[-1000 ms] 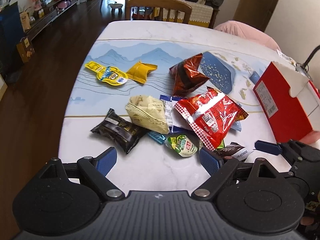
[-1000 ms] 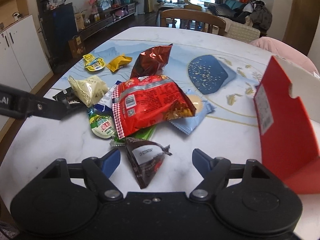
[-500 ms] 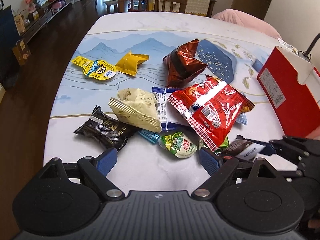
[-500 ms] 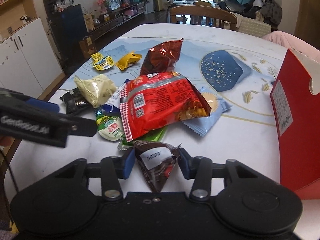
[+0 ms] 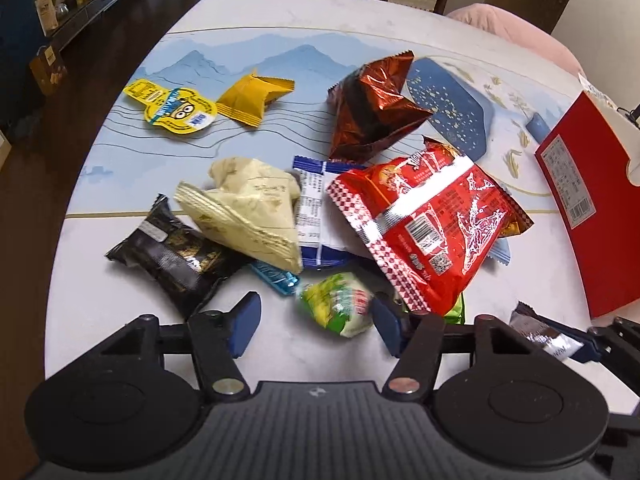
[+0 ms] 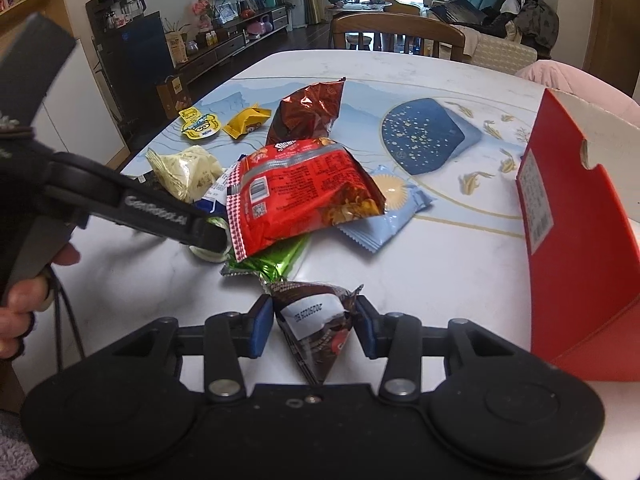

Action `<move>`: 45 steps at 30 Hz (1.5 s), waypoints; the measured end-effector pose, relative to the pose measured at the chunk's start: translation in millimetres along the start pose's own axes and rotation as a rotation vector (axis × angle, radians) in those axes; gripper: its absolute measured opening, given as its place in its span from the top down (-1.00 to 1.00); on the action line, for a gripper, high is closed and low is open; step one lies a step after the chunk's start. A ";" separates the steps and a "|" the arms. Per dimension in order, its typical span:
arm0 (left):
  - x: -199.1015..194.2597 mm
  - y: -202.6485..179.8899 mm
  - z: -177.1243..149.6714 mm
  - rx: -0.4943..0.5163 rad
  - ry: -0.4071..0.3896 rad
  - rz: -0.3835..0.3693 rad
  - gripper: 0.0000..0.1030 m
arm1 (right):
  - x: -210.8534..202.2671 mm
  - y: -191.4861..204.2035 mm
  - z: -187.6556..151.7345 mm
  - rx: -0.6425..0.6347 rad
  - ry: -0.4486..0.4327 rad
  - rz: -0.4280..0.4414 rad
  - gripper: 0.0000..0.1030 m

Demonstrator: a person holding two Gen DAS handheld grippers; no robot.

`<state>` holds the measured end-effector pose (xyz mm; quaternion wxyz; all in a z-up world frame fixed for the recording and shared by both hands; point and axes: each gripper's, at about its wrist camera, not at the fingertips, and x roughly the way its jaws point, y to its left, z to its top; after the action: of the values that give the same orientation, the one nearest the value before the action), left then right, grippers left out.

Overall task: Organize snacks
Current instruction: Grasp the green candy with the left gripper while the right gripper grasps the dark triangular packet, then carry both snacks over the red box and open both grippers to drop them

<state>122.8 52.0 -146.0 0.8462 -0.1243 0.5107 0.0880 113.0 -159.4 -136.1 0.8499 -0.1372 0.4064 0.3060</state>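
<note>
Snack packets lie heaped on the table. A small green packet (image 5: pixel 338 308) sits between the closing jaws of my left gripper (image 5: pixel 316 326); the right pad touches it, the left pad stands apart. My right gripper (image 6: pixel 314 326) is shut on a brown packet (image 6: pixel 316 320) with a white label, just above the table; the left wrist view shows it at the lower right (image 5: pixel 536 330). A big red bag (image 5: pixel 432 224) tops the heap. The red box (image 6: pixel 580 240) stands open at the right. In the right wrist view the left gripper (image 6: pixel 200 232) hides most of the green packet.
Around the heap lie a cream packet (image 5: pixel 244 208), a black packet (image 5: pixel 172 252), a dark red foil bag (image 5: pixel 372 112), a yellow packet (image 5: pixel 252 98), a yellow cup snack (image 5: pixel 176 108) and a light blue packet (image 6: pixel 384 216). A wooden chair (image 6: pixel 396 32) stands at the far edge.
My left gripper came down and forward over the green packet and its jaws narrowed. My right gripper closed on the brown packet, which was lying between its open fingers.
</note>
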 end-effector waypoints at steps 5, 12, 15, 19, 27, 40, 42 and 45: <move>4.6 -9.5 2.9 0.011 -0.006 0.023 -0.12 | -5.9 -2.7 -4.1 -0.014 -0.005 -0.002 0.20; 0.8 -12.7 -0.1 0.012 -0.004 0.031 0.33 | -11.8 -7.7 -8.5 -0.011 -0.012 -0.005 0.20; -2.6 -8.8 -5.6 0.001 -0.003 0.026 0.49 | -14.4 -8.5 -9.5 -0.013 -0.019 -0.006 0.20; -7.5 1.1 -11.5 -0.040 0.010 0.007 0.56 | -18.2 -9.2 -11.6 -0.010 -0.025 -0.006 0.20; -22.0 14.5 -19.6 -0.090 0.023 -0.015 0.67 | -38.3 -10.6 -12.9 0.004 -0.050 -0.007 0.20; -65.0 9.9 -9.5 -0.134 0.004 -0.099 0.67 | -99.3 -34.4 5.8 0.032 -0.150 -0.047 0.21; -74.2 0.3 -3.9 -0.121 -0.007 -0.110 0.67 | -107.0 -40.9 9.9 0.031 -0.161 -0.052 0.21; -84.6 -19.5 6.1 -0.089 -0.025 -0.125 0.67 | -116.4 -53.4 16.1 0.030 -0.179 -0.069 0.21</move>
<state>94.1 33.4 -65.9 0.8498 -0.1927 0.4870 0.0590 100.3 -240.6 -36.5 0.8947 -0.1107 0.3285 0.2817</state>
